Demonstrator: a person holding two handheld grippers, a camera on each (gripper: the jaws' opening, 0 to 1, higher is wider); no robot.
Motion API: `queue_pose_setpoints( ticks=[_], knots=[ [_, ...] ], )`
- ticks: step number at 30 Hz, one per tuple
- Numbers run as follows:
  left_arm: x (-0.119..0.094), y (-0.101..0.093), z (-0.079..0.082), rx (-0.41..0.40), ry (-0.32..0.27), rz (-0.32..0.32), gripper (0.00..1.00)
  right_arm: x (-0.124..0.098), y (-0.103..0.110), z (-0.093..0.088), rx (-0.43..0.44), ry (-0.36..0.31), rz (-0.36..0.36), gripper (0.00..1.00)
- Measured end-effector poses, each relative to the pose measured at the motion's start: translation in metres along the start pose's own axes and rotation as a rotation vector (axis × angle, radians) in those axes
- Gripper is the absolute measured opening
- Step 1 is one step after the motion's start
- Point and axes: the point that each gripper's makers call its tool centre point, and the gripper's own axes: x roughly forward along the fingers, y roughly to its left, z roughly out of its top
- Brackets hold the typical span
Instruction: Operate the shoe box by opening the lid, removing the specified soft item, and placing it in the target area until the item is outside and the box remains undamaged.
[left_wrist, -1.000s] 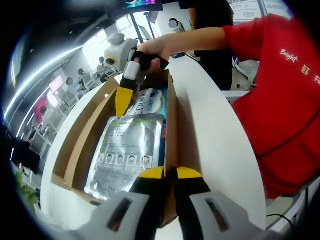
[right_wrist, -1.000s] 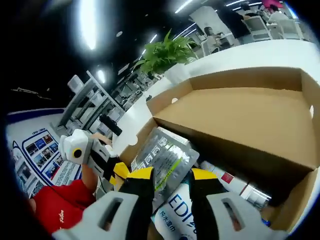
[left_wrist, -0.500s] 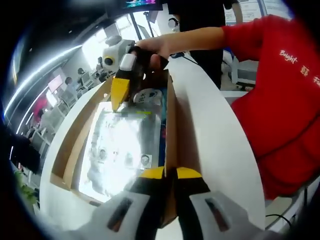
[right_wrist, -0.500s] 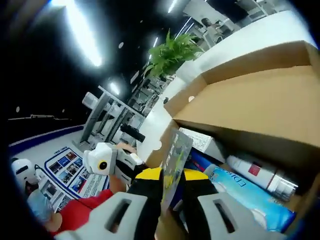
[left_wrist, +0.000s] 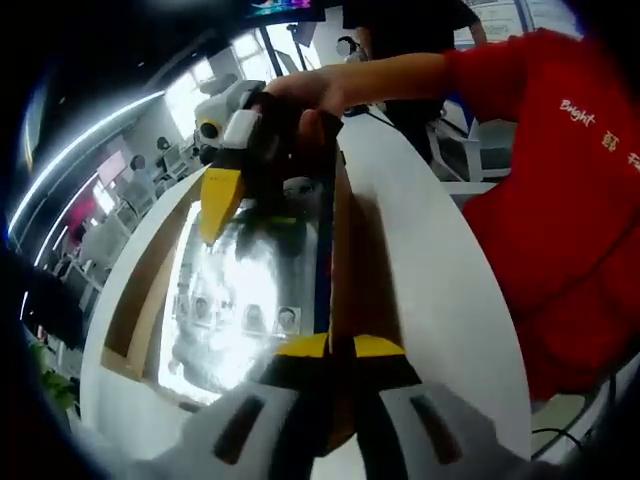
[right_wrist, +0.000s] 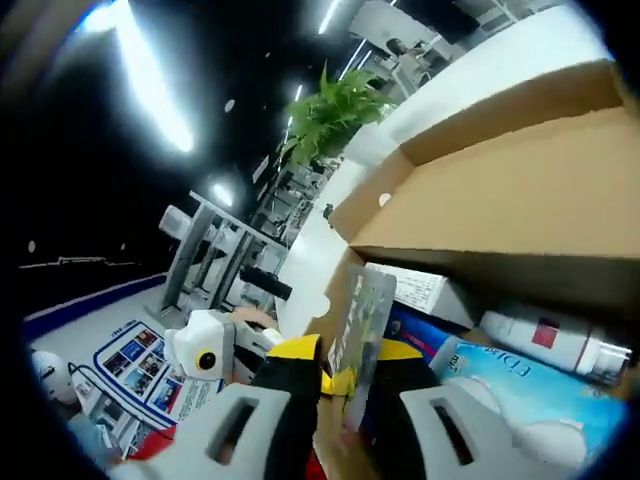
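The silver pouch (left_wrist: 245, 290) has come up off the contents of the shoe box (left_wrist: 135, 310) within the last second: a second ago it lay flat inside, and now the right hand-held gripper (right_wrist: 345, 375) has it pinched by one edge, so that in the right gripper view the pouch (right_wrist: 362, 315) stands on edge between the closed jaws. In the left gripper view that same gripper (left_wrist: 225, 190) shows at the far end of the pouch, held in a person's hand (left_wrist: 300, 95). The left hand-held gripper (left_wrist: 338, 350) sits closed on the near edge of the box wall, steadying it on the white table (left_wrist: 430, 290). Beneath the lifted pouch a blue packet (right_wrist: 520, 385) and a white bottle (right_wrist: 555, 340) lie in the box, under the raised lid (right_wrist: 520, 190). My reading is that the lid step is done and the removal is under way; the pouch still has to clear the box and go to the target area
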Motion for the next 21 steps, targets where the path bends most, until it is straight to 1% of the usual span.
queue_pose_setpoints(
  ticks=[2, 3, 4, 7, 9, 11, 14, 17, 19, 20, 21],
  knots=[
    [0.000, 0.000, 0.000, 0.000, -0.001, 0.000, 0.06, 0.002, 0.003, 0.004, 0.032, -0.032, 0.024, 0.13],
    [0.000, 0.000, 0.000, 0.001, -0.001, 0.000, 0.06, 0.001, 0.002, 0.004, 0.038, -0.029, 0.027, 0.09],
    [0.000, 0.000, 0.000, 0.001, -0.001, 0.000, 0.06, 0.000, 0.000, 0.005, 0.028, -0.038, 0.015, 0.02],
    [0.000, 0.000, 0.000, 0.004, -0.003, 0.003, 0.06, 0.000, -0.001, 0.006, 0.023, -0.040, 0.007, 0.01],
    [0.000, 0.001, 0.000, 0.005, -0.004, 0.004, 0.06, 0.000, 0.000, 0.006, 0.041, -0.041, 0.014, 0.01],
    [0.000, 0.001, -0.001, 0.004, -0.003, 0.004, 0.06, 0.000, -0.001, 0.005, 0.051, -0.041, 0.000, 0.01],
    [0.000, 0.001, -0.001, 0.000, -0.001, 0.003, 0.06, 0.001, -0.005, 0.005, 0.039, -0.036, -0.026, 0.01],
    [0.001, 0.001, -0.001, 0.002, -0.003, 0.005, 0.06, 0.000, -0.005, 0.004, 0.012, -0.023, -0.022, 0.01],
    [0.001, 0.001, -0.002, 0.006, -0.004, 0.008, 0.06, -0.002, -0.004, 0.002, -0.002, -0.015, -0.032, 0.01],
    [0.001, 0.001, -0.002, 0.007, -0.005, 0.009, 0.06, -0.006, 0.006, -0.003, -0.013, -0.015, -0.030, 0.01],
    [0.001, 0.001, -0.002, 0.006, -0.005, 0.008, 0.06, -0.007, 0.008, -0.003, -0.009, -0.016, -0.023, 0.01]
  ],
)
